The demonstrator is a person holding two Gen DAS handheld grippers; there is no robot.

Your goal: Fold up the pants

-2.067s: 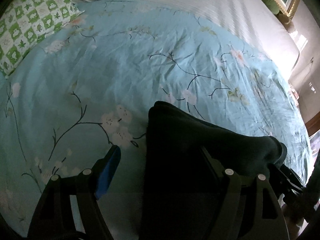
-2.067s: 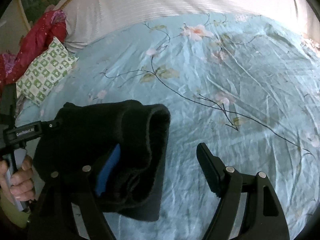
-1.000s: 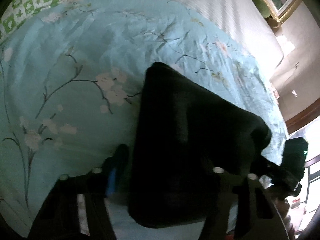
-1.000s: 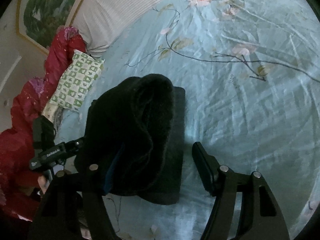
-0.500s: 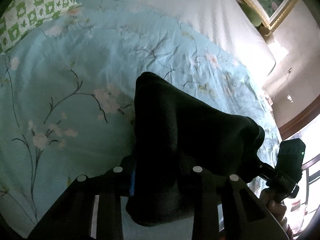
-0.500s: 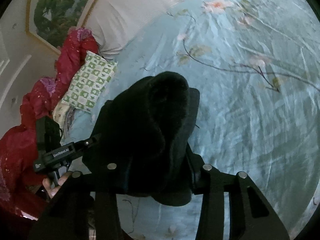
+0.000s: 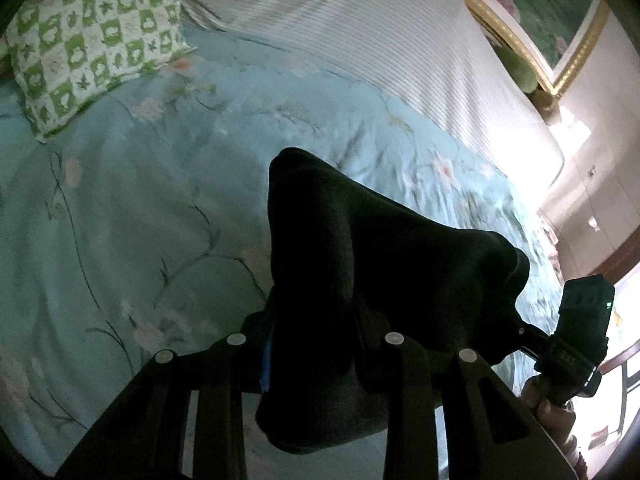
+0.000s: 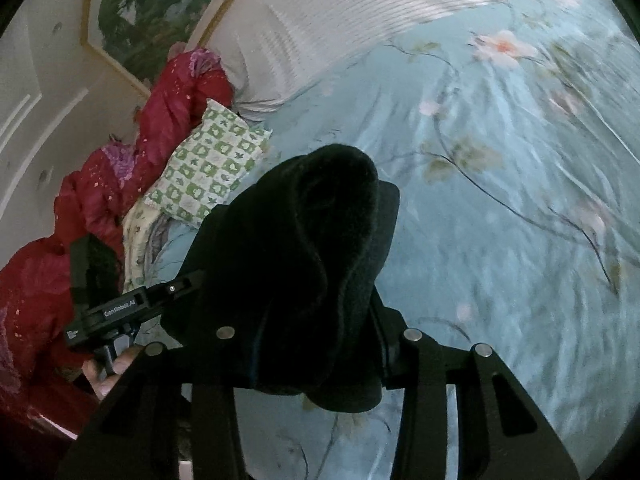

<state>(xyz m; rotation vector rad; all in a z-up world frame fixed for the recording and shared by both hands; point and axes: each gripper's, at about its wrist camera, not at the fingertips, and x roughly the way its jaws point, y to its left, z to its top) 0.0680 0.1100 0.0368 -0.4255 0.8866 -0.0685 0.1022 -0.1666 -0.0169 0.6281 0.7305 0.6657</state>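
The folded black pants (image 7: 360,280) hang in the air above the light blue floral bedspread (image 7: 120,208), held between both grippers. My left gripper (image 7: 312,344) is shut on one end of the pants. My right gripper (image 8: 316,344) is shut on the other end of the pants (image 8: 304,248). The fabric bulges thickly over both sets of fingers and hides the fingertips. The right gripper's body shows at the right of the left wrist view (image 7: 576,332), and the left gripper's body at the left of the right wrist view (image 8: 116,304).
A green and white checked pillow (image 7: 92,36) lies at the bed's far left corner, with red bedding (image 8: 120,160) piled beside it. A white striped sheet (image 7: 400,48) covers the head of the bed. A framed picture (image 8: 152,4) hangs on the wall.
Both grippers have closed on the ends of the pants and lifted the folded bundle off the bedspread. The views have tilted up toward the head of the bed.
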